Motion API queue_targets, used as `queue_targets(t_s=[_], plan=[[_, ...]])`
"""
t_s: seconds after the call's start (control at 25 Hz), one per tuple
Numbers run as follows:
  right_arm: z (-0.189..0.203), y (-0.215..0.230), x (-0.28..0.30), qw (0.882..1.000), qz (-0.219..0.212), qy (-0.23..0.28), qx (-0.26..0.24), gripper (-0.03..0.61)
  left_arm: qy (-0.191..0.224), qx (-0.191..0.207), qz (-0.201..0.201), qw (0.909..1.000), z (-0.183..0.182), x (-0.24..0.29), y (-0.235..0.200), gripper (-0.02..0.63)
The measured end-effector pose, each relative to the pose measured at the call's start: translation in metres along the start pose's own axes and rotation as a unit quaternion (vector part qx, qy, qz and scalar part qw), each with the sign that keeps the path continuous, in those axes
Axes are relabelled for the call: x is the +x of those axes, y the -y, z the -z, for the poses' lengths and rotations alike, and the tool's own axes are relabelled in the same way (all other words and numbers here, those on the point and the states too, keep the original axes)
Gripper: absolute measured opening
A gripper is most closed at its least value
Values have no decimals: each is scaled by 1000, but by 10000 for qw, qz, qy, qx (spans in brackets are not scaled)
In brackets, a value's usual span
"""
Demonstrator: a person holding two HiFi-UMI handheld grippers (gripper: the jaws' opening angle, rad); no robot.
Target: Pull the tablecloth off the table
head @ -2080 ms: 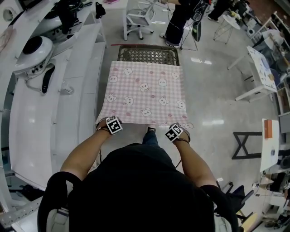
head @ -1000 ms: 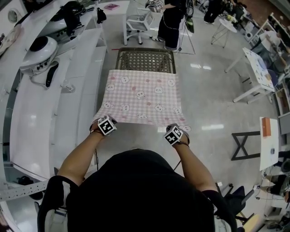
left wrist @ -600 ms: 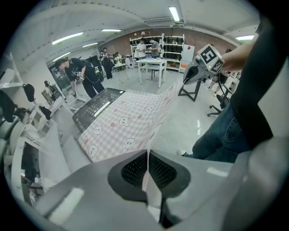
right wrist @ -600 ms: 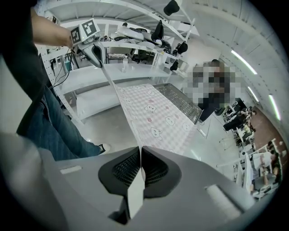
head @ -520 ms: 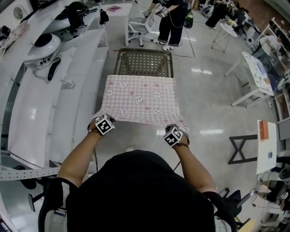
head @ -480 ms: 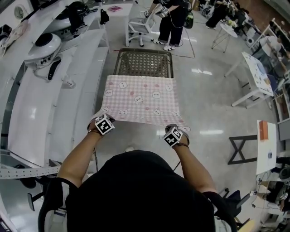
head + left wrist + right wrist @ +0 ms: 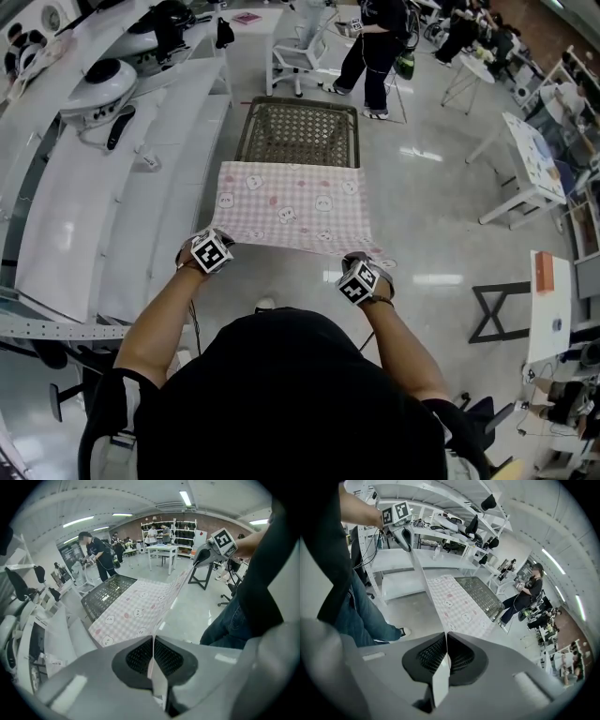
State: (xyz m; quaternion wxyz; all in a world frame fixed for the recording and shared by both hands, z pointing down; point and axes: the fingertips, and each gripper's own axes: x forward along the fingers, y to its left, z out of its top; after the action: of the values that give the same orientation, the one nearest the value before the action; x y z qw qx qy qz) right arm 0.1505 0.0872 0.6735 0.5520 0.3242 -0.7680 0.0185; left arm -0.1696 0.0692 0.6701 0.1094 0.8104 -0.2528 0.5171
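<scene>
A pink checked tablecloth (image 7: 289, 206) with small bear faces hangs stretched between my two grippers and the dark mesh-topped table (image 7: 300, 133). Its far part lies on the near half of the table; the far half of the mesh top is bare. My left gripper (image 7: 212, 246) is shut on the tablecloth's near left corner, and my right gripper (image 7: 361, 274) is shut on the near right corner. In the left gripper view the tablecloth (image 7: 136, 611) edge runs pinched between the closed jaws (image 7: 153, 654). In the right gripper view the tablecloth (image 7: 452, 603) edge is likewise pinched between the jaws (image 7: 445, 656).
White shelving with robot parts (image 7: 103, 84) runs along the left. A person (image 7: 380, 47) stands beyond the table next to a white chair (image 7: 298, 52). White tables (image 7: 534, 150) and a black stand (image 7: 487, 309) are on the right. Shiny grey floor surrounds the table.
Both grippers have drawn back toward me and risen with the cloth. More of the mesh table top is uncovered. The person beyond the table has walked to the right.
</scene>
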Motion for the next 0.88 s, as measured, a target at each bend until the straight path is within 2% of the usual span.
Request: queue_targets(t_s=[0.2, 0.52, 0.68, 0.88], plan=[[5, 4, -19, 9994, 310, 157, -26, 30, 13, 35, -98, 9999, -5, -10, 13, 2], [9, 6, -39, 9979, 523, 380, -23, 29, 9, 267, -236, 9994, -14, -23, 26, 2], [14, 4, -43, 9979, 457, 446, 49, 31, 9, 225, -166, 9996, -16, -19, 33, 2], [32, -7, -40, 9992, 307, 270, 51, 31, 23, 126, -63, 9999, -15, -13, 44, 2]])
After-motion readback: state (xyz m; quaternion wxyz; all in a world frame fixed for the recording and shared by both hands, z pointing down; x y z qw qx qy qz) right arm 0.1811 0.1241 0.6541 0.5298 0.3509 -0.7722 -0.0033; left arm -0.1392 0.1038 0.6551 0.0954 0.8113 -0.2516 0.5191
